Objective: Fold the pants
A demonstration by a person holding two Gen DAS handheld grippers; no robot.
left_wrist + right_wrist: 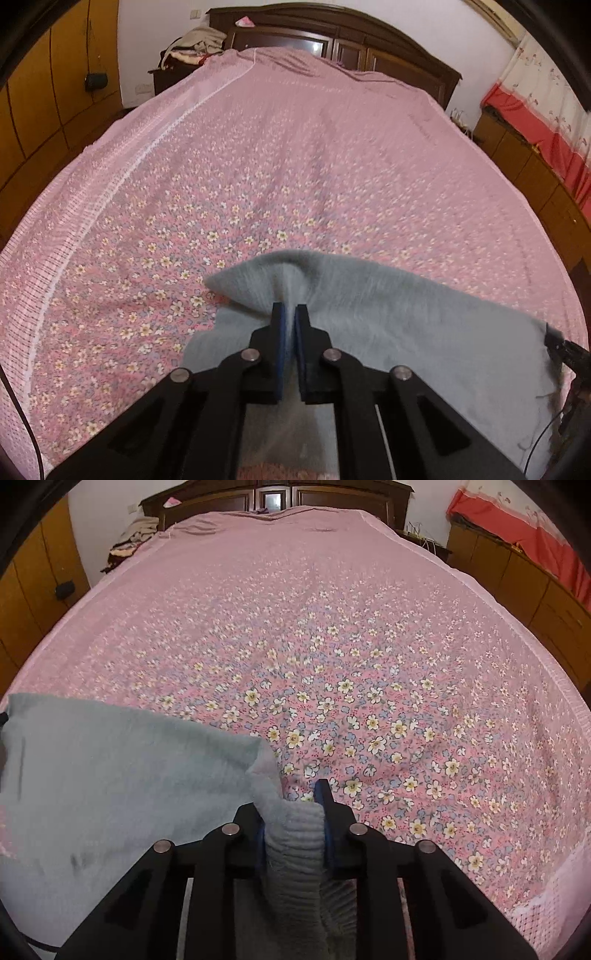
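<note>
Left wrist: left gripper (pixel 290 314) jaws clamped on pants (pixel 388 332) edge, right gripper (pixel 295 805) pinching waistband, bedspread (pixel 369 664) beyond.

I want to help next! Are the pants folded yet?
Not yet. Done: both grippers have grabbed the grey pants. The left gripper pinches thin cloth; the right gripper clamps the ribbed band. In hand: that edge is lifted off the flowery bedspread. Left: laying it over and smoothing.

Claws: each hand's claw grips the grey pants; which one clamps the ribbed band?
The right claw: thick ribbed knit of the grey pants bunches between its pads. The left claw pinches only thin, smooth fabric.
</note>
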